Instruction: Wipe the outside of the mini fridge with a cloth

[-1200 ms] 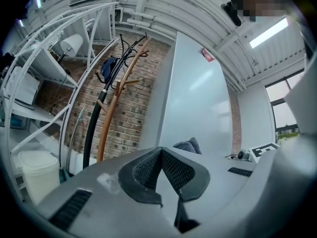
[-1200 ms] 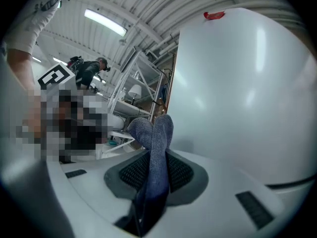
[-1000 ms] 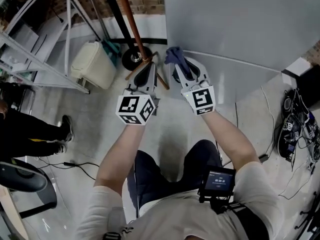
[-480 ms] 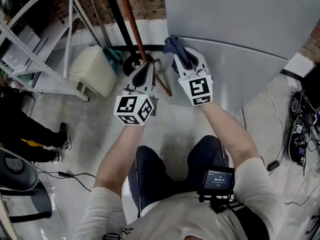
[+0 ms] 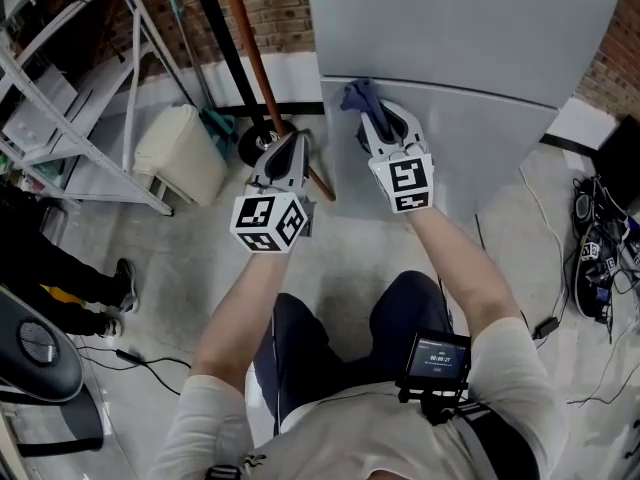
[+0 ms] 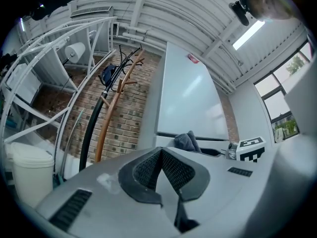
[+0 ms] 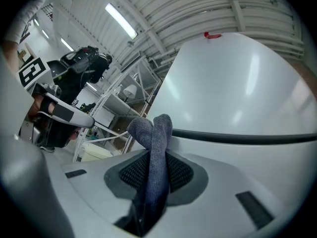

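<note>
- Head view: right gripper (image 5: pixel 378 120) raised to the mini fridge (image 5: pixel 470 28), blue cloth (image 5: pixel 357 96) bunched at its tip and seemingly touching the grey front by the door seam. Placed for a wiping stroke, by the look of it.
- Left gripper view: left gripper (image 6: pixel 160 151) pinched fully together on nothing, parked beside the fridge, out of the way.
- Right gripper view: clamped tight on the cloth, folded end poking past the pads to put fabric, not plastic, against the surface.
</note>
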### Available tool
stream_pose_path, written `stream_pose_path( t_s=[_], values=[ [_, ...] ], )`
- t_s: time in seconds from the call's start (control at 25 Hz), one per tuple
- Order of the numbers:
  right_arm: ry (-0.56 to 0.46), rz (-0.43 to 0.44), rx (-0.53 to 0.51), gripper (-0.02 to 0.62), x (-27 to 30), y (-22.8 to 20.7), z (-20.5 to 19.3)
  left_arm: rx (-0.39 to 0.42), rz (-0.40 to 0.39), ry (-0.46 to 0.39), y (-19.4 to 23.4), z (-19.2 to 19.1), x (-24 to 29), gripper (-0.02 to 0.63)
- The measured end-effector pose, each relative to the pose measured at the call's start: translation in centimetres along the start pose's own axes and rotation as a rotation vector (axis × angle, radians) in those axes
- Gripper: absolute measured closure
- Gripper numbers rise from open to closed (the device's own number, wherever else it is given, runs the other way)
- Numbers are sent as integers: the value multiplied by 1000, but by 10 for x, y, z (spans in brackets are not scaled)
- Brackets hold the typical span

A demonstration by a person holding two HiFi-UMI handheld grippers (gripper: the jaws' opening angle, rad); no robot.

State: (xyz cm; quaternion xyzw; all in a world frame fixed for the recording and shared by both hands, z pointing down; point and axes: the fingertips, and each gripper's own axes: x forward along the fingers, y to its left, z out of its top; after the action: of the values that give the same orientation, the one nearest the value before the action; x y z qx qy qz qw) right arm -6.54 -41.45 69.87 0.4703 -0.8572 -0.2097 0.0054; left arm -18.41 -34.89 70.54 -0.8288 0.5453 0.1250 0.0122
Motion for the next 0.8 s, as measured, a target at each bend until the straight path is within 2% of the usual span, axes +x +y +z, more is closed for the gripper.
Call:
stream_pose_path(
  t_s=[0.4,0.8],
  values=[
    [-1,-60,-16,509,-40,-50,-16,-8,-58,16,-42,-19,22,603],
    [22,-163,-29,509,-88,-113,-31,-28,-111,37,-78,-40,38,603]
  ],
)
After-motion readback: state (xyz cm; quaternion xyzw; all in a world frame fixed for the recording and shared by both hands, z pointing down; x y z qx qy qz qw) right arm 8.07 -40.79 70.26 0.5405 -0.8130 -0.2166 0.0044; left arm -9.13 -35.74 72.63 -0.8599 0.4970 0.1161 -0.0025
